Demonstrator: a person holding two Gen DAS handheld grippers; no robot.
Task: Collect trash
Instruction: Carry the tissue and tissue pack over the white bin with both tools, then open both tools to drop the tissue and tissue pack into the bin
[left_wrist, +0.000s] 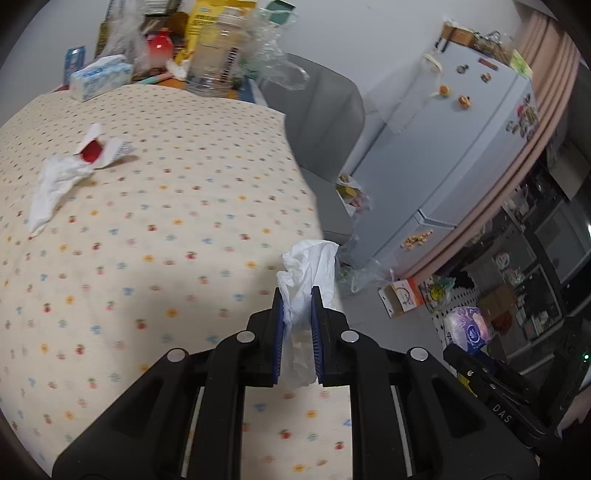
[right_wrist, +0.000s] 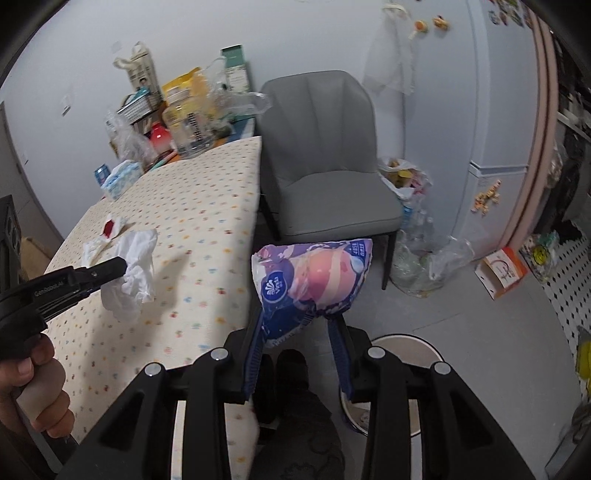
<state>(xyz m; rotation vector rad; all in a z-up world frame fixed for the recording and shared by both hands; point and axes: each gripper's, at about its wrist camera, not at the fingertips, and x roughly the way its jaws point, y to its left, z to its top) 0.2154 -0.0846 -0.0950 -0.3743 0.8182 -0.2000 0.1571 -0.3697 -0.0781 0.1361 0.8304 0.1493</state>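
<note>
My left gripper is shut on a crumpled white tissue and holds it above the table's right edge; it also shows in the right wrist view. My right gripper is shut on a purple Vinda tissue wrapper, held off the table above the floor. A round white bin stands on the floor just below and right of the right gripper. More trash lies on the table: another white tissue and a torn white wrapper with a red piece.
The table has a dotted cream cloth. Its far end holds a blue tissue pack, jars, bags and boxes. A grey chair stands beside the table. Plastic bags and a fridge are to the right.
</note>
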